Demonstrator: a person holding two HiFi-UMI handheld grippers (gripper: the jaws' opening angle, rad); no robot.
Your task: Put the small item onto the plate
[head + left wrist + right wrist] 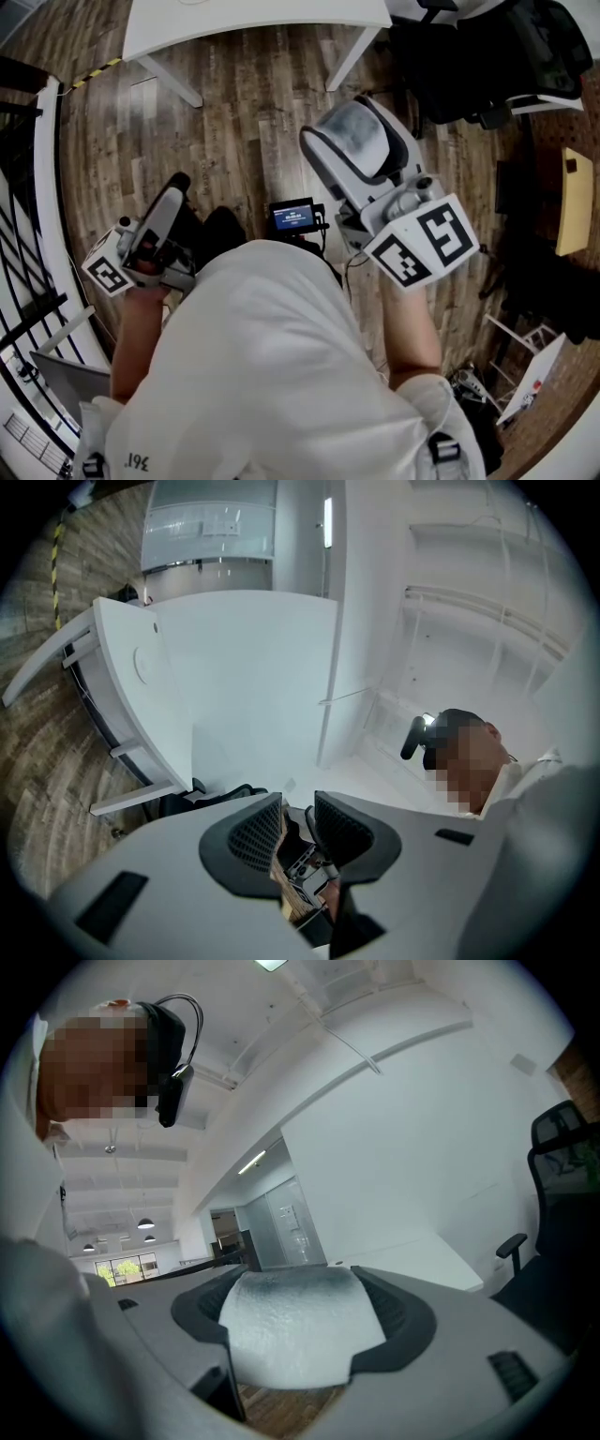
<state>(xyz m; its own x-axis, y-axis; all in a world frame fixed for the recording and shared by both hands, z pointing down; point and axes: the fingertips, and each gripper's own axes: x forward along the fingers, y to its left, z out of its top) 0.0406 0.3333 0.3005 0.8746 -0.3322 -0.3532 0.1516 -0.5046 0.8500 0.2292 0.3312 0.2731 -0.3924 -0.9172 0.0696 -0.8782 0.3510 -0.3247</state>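
My right gripper (359,141) is raised in front of the person and tilted up. It is shut on a white, rough-surfaced foam-like block (300,1321) with a grey smudge, which fills the space between the jaws and shows again in the head view as the white block (361,134). My left gripper (174,190) is held low at the left, with its black ribbed pads (258,834) nearly together and nothing between them. No plate shows in any view.
A white table (253,23) stands ahead on the wooden floor (234,122) and shows again as the white table (234,667) in the left gripper view. Black office chairs (487,56) crowd the upper right. A small lit screen (292,217) hangs at the person's chest. A railing (28,216) runs along the left.
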